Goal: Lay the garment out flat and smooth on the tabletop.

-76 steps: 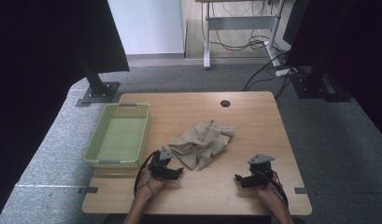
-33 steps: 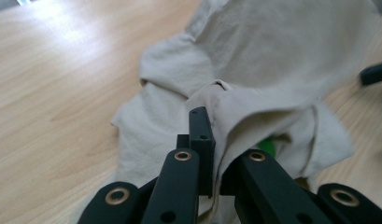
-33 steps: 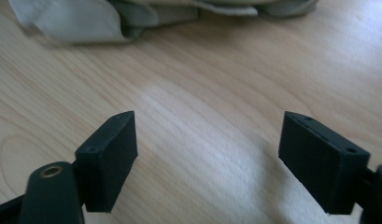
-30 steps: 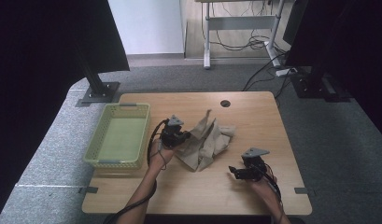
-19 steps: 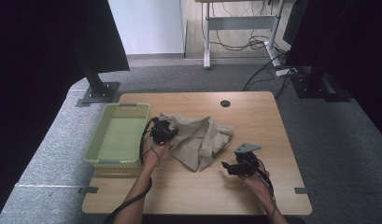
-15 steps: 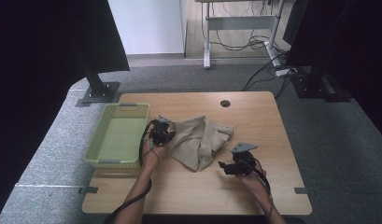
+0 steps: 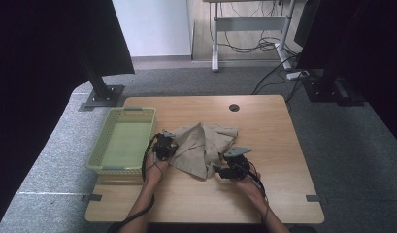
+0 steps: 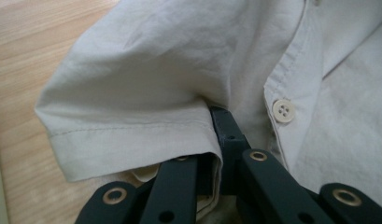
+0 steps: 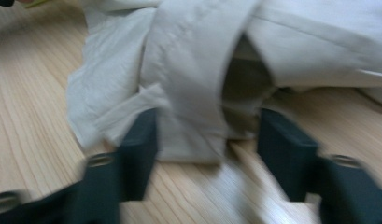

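Your left claw (image 7: pixel 165 147) pinches the beige shirt (image 7: pixel 202 145) mid-table, nearer the wooden table's (image 7: pixel 264 126) near edge. Your right claw (image 7: pixel 224 171), jaws just closing, straddles its hem. A green basket (image 7: pixel 122 141) sits at the left edge; grey carpet (image 7: pixel 351 145) surrounds.

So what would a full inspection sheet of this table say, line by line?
Surface: light wooden table with a round hole near its far edge.
Job's things: crumpled beige buttoned cotton shirt, mid-table.
Clutter: pale green plastic basket at the left edge, nothing seen inside.
Grippers: left tool shut on the shirt's hemmed edge; right tool open, a fold of shirt between its jaws, which have just been closing.
Cables: one black cable trails from each tool; more lie on the floor beyond the table.
Surroundings: grey carpet, black stands, a white desk frame behind.
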Motion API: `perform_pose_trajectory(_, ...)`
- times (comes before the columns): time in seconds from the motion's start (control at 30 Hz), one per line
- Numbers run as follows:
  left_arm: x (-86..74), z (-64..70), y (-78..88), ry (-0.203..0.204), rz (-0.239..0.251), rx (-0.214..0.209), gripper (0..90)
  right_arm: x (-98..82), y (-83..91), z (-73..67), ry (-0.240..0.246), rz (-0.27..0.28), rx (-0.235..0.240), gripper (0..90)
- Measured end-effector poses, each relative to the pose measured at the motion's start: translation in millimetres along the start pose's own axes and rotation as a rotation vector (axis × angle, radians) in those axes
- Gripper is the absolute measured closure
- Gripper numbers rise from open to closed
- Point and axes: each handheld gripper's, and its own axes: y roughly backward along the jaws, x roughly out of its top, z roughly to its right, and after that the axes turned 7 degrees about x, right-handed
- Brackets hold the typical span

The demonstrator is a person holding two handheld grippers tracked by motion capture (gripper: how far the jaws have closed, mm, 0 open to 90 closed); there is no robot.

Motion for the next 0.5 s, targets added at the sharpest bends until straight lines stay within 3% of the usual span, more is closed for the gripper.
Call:
perform_pose_trajectory(0.13, -4.3, 5.8, 4.6, -0.034, 0.001, 0.011, 86.9, 1.1, -8.9, -2.8, 0.022, -0.011, -0.003, 67.1)
perform_pose_trajectory(0.17, -4.3, 5.8, 4.6, -0.034, 0.001, 0.011, 86.9, 1.1, -8.9, -2.8, 0.022, -0.011, -0.003, 67.1)
perform_pose_trajectory(0.2, -7.0, 7.6, 6.9, -0.039, 0.004, 0.008, 86.9, 0.4, -6.6, -3.1, 0.033, -0.021, -0.043, 78.9)
perform_pose_trajectory(0.33, -11.7, 9.4, 9.8, -0.027, 0.013, -0.025, 86.9, -1.3, 3.1, -0.2, 0.031, -0.024, -0.093, 85.0)
perform_pose_trajectory(0.5, -18.8, 10.5, 13.5, -0.013, 0.031, -0.071, 86.8, -4.1, 22.9, 7.1, 0.018, -0.015, -0.169, 86.5)
